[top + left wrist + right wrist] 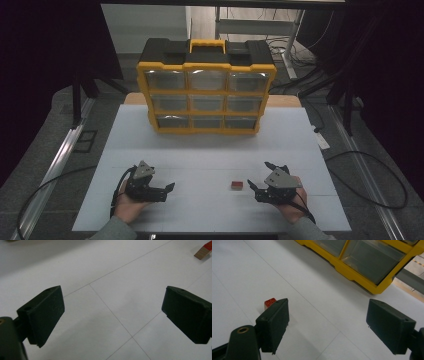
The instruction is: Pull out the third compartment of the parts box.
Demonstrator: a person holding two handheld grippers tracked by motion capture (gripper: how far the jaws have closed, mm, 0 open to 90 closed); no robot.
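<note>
High view: small red rectangular block [236, 185] lies flat on the white table top [210, 150], between the two grippers and nearer the right one, just beside its jaw tips, not touching. Long axis runs roughly left-right across the table. Left gripper [169, 189] held in a hand at the near left, jaws apart, pointing right toward the block, well apart from it. Right gripper [260, 175], jaws apart, points left. Yellow-and-black plastic organizer case with nine clear drawers [206, 92] stands upright at the far side, black top, yellow handle. No writing readable.

Left gripper view: left gripper [112, 312] jaws wide open over bare table; the block [203, 251] shows at the top right corner, red top face over a tan side, cut by the frame edge.

Right gripper view: right gripper [327, 322] jaws wide open, nothing between them. Block [269, 302] sits just behind the left-hand jaw, partly hidden; red top has embossed marking, too small to read. Organizer's lower clear drawers [367, 260] seen close.
</note>
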